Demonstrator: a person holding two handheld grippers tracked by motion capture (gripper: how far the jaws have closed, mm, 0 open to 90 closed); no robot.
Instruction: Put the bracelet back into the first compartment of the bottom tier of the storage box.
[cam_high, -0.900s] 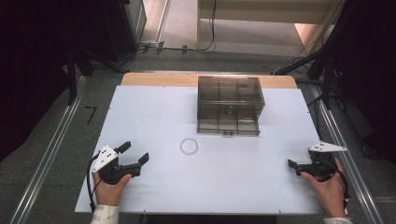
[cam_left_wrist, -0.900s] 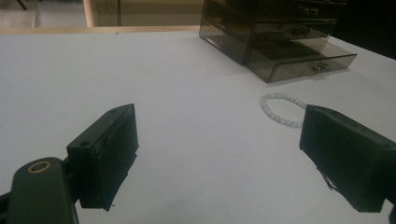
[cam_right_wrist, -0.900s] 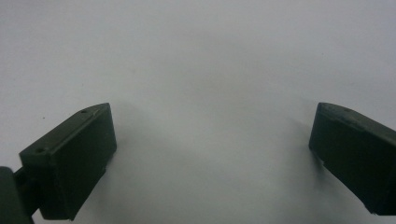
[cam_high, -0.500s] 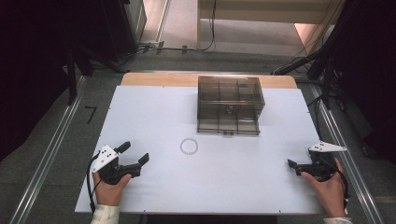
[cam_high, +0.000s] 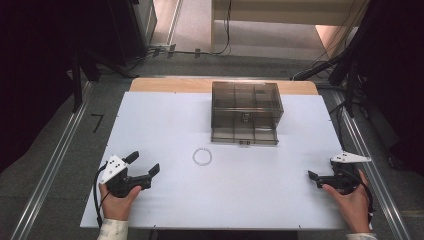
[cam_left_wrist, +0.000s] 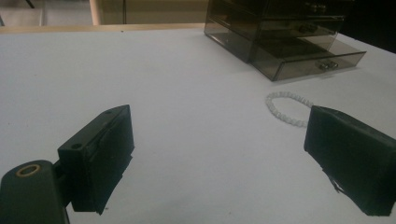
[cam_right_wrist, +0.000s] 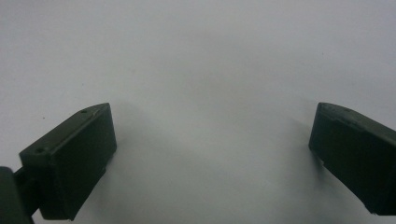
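The white bead bracelet (cam_high: 202, 156) lies flat on the white table (cam_high: 165, 125), just in front of the smoky drawer box (cam_high: 246, 111). The left gripper (cam_high: 144, 164) and right gripper (cam_high: 314, 176) rest near the table's front corners, jaws spread wide and holding nothing.

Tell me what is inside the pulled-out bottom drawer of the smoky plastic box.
The bottom drawer of the box is pulled out; dividers show through its tinted walls, and no contents can be made out. The bead bracelet lies on the table in front, outside it.
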